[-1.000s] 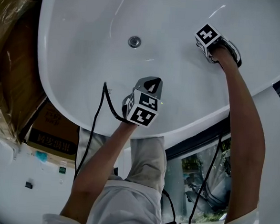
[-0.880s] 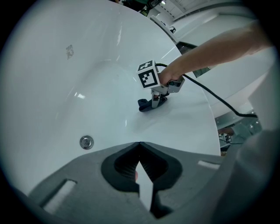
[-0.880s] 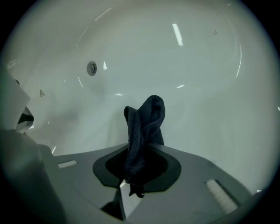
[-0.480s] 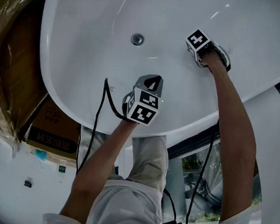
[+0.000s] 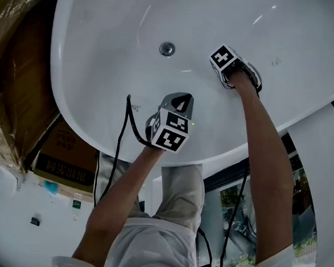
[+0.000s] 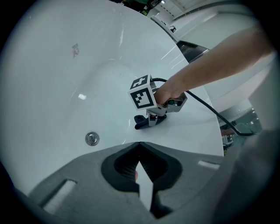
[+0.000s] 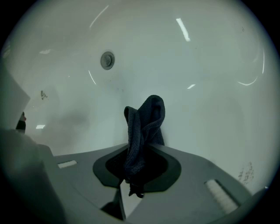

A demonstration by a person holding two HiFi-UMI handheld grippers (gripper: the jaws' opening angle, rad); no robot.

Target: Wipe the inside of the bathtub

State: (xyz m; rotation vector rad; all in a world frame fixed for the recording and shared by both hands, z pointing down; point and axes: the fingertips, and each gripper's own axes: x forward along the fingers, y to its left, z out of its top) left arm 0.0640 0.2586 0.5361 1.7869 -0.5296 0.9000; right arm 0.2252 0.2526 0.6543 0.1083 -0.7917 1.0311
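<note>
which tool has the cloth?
The right tool: a dark cloth is clamped in its jaws, down on the tub floor near the drain. The left tool is shut on nothing.

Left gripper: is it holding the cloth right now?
No, the left gripper is shut on nothing; the dark cloth sits in the right gripper.

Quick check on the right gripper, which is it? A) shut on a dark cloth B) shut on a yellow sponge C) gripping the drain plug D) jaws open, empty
A: the right gripper view shows the right gripper shut on a dark cloth, which sticks up out of the jaws against the white bathtub, while the drain sits apart, up and to the left.
</note>
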